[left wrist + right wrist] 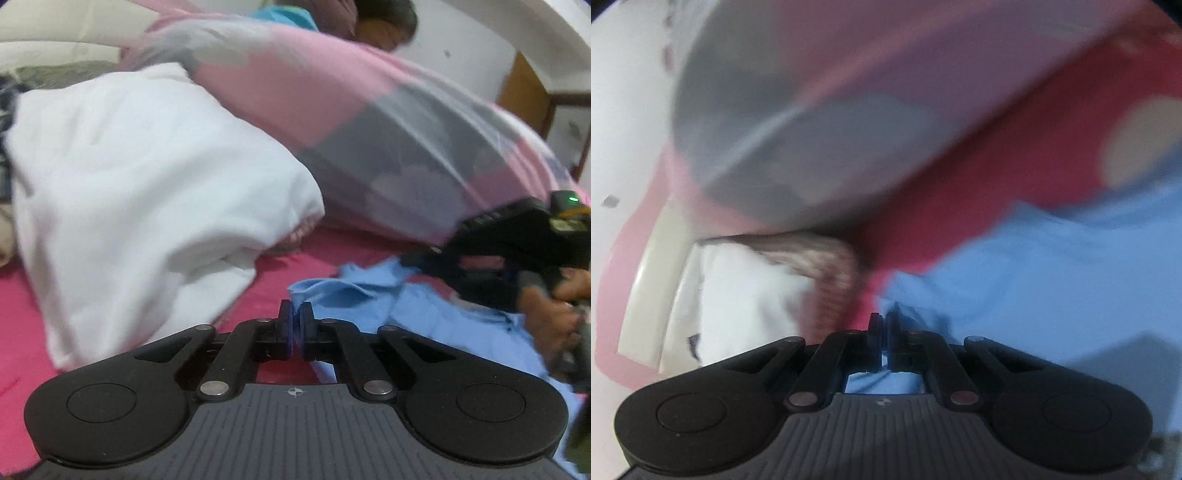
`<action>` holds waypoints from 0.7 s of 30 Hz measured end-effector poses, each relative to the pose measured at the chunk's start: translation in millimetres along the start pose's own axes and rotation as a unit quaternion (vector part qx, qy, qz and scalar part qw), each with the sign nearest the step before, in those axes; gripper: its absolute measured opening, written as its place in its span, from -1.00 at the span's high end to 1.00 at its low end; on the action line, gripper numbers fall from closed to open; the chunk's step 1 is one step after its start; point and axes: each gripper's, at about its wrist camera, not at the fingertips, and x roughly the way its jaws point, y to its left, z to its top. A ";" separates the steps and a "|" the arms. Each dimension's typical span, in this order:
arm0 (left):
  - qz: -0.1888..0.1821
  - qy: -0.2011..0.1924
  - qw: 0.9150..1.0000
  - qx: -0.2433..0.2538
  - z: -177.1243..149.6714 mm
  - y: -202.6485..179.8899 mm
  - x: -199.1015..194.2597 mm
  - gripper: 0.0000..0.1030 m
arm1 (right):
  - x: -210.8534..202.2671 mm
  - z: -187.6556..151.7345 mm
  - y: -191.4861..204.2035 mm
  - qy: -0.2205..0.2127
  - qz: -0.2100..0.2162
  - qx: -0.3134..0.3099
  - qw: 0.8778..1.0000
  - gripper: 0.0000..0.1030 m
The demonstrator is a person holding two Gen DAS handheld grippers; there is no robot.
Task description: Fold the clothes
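A light blue garment (417, 310) lies crumpled on the red bed sheet (22, 314), at the lower right of the left wrist view. My left gripper (295, 312) is shut, its tips pinching the garment's near left edge. My right gripper (410, 260), held by a hand (546, 321), bites into the garment's far edge. In the blurred right wrist view the blue garment (1052, 277) fills the right side. There my right gripper (884, 319) is shut, with blue cloth bunched at its tips and showing between its fingers.
A folded white cloth (147, 184) lies to the left, close beside the garment. A pink and grey quilt (332, 110) is heaped behind both. Behind the quilt are a person's head (384, 22) and wooden furniture (524, 88). White cloth (738, 295) and quilt (812, 129) appear again.
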 end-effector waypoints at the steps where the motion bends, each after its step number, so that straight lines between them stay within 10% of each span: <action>1: 0.004 0.001 1.000 -0.010 -0.7 2.2 -3.0 0.98 | 9.0 2.4 8.7 0.002 0.005 -0.007 1.000 0.96; 21: 0.072 0.073 0.988 -0.116 -11.4 35.7 10.6 0.96 | 168.2 -5.3 41.8 0.105 -0.008 0.021 0.994 0.93</action>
